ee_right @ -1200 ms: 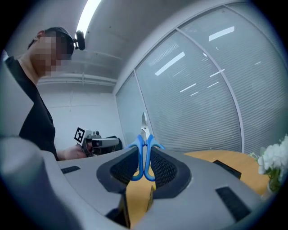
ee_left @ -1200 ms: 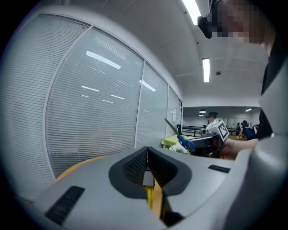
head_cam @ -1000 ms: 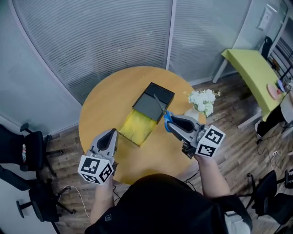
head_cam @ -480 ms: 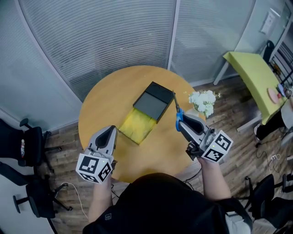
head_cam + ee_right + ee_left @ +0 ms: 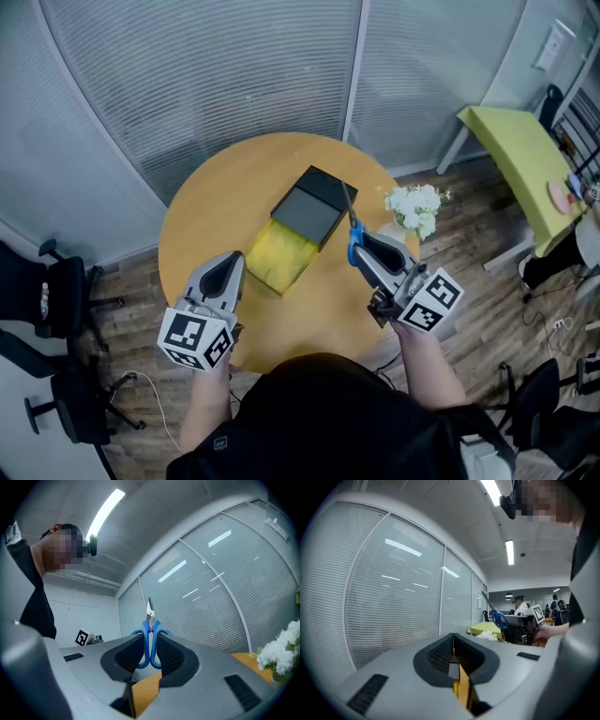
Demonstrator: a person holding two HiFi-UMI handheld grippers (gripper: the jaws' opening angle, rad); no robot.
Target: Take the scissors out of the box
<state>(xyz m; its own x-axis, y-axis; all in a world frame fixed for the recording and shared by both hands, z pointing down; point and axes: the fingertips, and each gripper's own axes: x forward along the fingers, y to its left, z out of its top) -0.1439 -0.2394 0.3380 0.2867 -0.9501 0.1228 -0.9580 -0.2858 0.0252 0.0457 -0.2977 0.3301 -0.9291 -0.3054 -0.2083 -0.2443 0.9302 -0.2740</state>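
Our right gripper clamps the scissors by their blue handles near the right edge of the table — outside the box; our left gripper sits closed — empty.

1 round wooden table stands on a wood-plank floor. 1 black box lies flat near the table's centre, set diagonally. A yellow section extends from the box's near-left end and rests on the tabletop. 1 bunch of white flowers sits right of the box, at the table's edge.
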